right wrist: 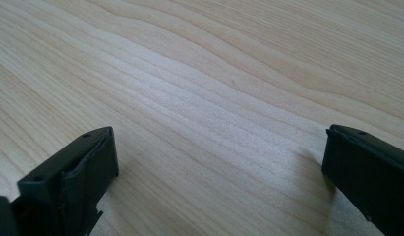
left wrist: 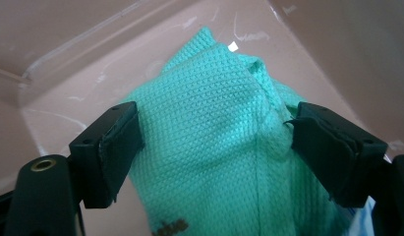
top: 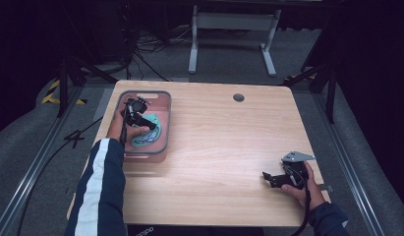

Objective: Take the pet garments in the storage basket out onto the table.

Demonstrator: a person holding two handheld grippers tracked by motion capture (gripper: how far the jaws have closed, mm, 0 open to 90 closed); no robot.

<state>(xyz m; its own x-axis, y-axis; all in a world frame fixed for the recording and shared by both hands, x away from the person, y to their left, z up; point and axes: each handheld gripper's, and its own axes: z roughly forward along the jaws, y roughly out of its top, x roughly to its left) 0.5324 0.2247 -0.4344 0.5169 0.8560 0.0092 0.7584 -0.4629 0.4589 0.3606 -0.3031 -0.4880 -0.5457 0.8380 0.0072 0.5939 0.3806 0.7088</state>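
Left tool down inside the pink bin, at the worktop's far-left corner — jaws spread wide on either side of a raised fold of teal knitted cloth, pads at the fold's flanks, not pinched shut on it. Cloth heaped on the bin's floor, a small white tag near its upper edge and dark lettering at its lower edge, too cropped to read. Left hand wrapped around the tool, sleeve dark blue with a white stripe. Round cable hole in the worktop, right of the bin near the far edge. Right tool well apart from the bin, low over bare wood at the near-right corner — jaws wide apart, nothing between them, grey three-cornered plate on top, held in the right hand.
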